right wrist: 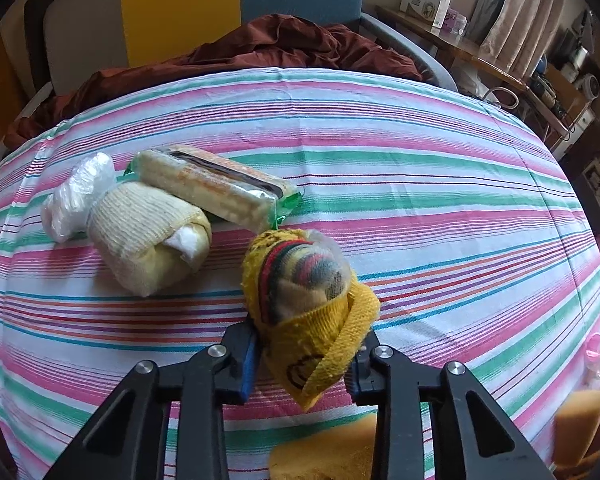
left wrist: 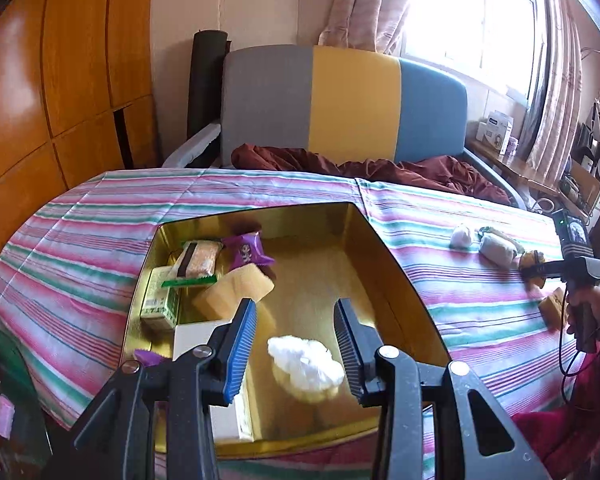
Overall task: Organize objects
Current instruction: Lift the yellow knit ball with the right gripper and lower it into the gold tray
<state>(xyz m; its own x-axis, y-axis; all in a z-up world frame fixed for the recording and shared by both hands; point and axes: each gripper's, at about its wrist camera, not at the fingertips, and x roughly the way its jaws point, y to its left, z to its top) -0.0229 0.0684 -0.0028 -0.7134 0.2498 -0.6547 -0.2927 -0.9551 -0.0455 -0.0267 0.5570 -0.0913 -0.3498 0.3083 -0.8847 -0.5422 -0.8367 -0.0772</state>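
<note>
One gold tray point(left wrist: 384, 240), one yellow bundle point(right wrist: 300, 304) clamped, two sponges point(right wrist: 580, 420).

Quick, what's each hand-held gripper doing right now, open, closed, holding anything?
Left hand-held gripper: open, empty, above a white-topped bundle in the gold tray.
Right hand-held gripper: shut on the yellow wrapped bundle.
</note>
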